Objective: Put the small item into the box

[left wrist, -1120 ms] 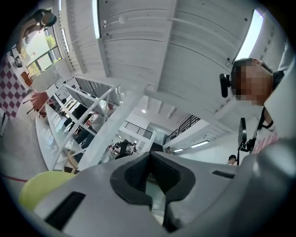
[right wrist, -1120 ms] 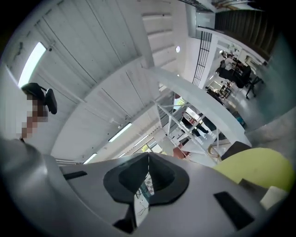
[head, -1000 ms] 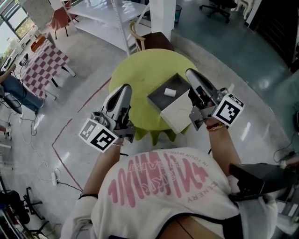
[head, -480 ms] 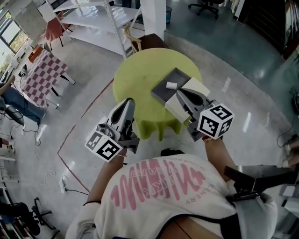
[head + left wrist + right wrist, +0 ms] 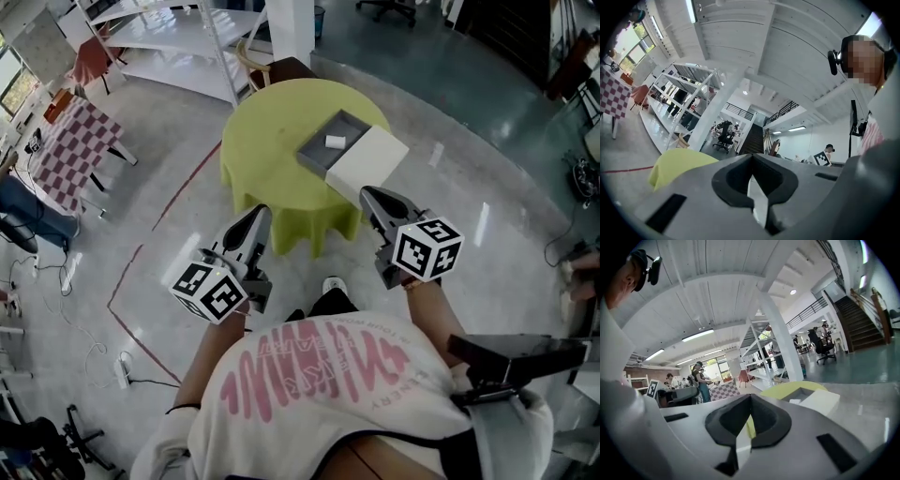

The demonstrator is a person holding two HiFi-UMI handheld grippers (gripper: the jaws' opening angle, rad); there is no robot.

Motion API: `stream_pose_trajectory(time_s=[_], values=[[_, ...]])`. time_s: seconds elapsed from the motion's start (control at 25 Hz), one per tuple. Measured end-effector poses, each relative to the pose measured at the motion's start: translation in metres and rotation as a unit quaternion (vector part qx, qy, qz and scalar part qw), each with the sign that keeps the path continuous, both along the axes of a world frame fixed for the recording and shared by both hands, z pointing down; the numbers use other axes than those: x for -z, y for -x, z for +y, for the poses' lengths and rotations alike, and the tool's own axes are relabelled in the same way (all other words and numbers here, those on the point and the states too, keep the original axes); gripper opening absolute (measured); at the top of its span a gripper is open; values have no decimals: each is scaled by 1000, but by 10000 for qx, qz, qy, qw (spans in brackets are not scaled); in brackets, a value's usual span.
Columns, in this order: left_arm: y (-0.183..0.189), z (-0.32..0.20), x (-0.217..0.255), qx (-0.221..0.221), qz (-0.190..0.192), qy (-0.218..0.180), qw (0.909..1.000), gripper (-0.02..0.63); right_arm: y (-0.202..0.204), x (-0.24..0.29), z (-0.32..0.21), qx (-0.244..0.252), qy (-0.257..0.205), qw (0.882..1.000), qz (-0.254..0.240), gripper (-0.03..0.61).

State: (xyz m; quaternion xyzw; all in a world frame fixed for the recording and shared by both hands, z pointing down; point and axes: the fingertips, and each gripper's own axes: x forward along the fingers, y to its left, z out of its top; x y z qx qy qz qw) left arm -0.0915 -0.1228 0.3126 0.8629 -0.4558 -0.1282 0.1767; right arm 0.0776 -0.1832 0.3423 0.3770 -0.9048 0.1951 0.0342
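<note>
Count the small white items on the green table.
1. The small white item lies inside the open grey box on the green table, next to the white lid. The box walls may hide a little of its floor.

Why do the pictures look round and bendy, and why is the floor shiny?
Head view: the wide lens bends the room around the green table; lights glare off the glossy floor. Left gripper view: black corners frame a round picture. Right gripper view: ceiling beams curve.

Upper centre: one round yellow-green clothed table (image 5: 272, 141), one square grey box (image 5: 315, 156), one flat white lid (image 5: 367, 161), one small white block (image 5: 334, 141). Two grey grippers: left gripper (image 5: 255, 217), right gripper (image 5: 373, 197).
</note>
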Motion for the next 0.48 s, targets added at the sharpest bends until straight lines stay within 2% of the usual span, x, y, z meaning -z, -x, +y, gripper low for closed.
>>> stream_pose_trajectory(time_s=[0.12, 0.2, 0.48], values=[[1, 21, -4, -65, -122, 14, 9999, 8, -14, -7, 19, -375, 200, 9991, -48, 6], [1, 33, -5, -100, -214, 19, 9997, 8, -18, -6, 33, -506, 177, 9986, 24, 6], [-7, 62, -1, -192, -54, 28, 9998, 8, -22, 11, 68, -599, 56, 9982, 69, 6]])
